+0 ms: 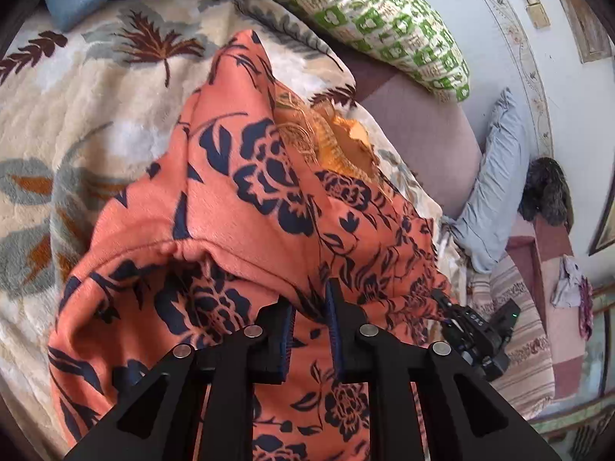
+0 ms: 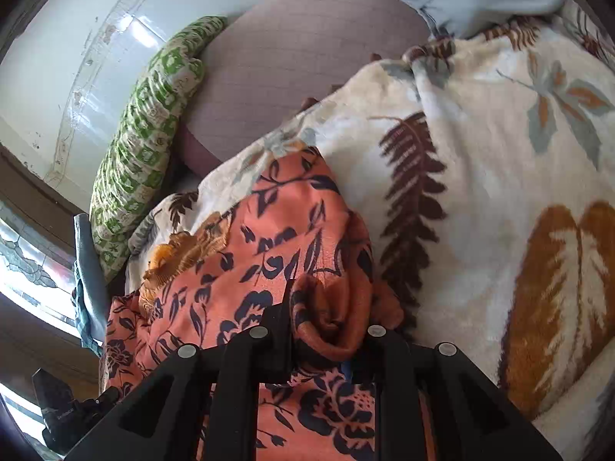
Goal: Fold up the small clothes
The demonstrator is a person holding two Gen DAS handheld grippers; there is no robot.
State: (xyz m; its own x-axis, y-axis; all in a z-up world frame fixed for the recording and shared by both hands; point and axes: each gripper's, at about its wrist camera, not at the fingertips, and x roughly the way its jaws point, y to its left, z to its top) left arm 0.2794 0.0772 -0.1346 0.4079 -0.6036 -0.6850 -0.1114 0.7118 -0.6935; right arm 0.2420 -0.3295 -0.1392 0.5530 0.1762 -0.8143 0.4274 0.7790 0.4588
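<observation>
Garment [image 1: 246, 199], coral-orange with dark navy floral print, small, was draped over a cream fleece blanket [image 1: 84, 115] patterned with brown and grey leaves; it lay directly ahead of both grippers and bunched up between them. Left gripper [image 1: 309, 330]: its fingers were closed nearly together on a fold of the garment's hem, cloth pinched between the ribbed pads [image 1: 333, 330]. Ahead of it the fabric rose in a ridge, with an orange lace-like trim [image 1: 330, 142] showing at the far end. Right gripper [image 2: 323, 342]: a thick roll of the same garment [image 2: 269, 238] was clamped between its fingers, the bundle filling the gap so that the far finger was partly hidden. Beyond the garment, from the right gripper, lay the blanket [image 2: 480, 153] and a mauve mattress surface [image 2: 300, 61]. Green-and-white patterned pillow [image 2: 142, 134] stood ahead and to the left of that gripper, against a pale blue wall [image 2: 57, 38]. Pale blue pillow [image 1: 496, 176] lay to the far right of the left gripper. The right gripper's body [image 1: 476, 330] appeared just to the right of the left one, at the garment's edge.
</observation>
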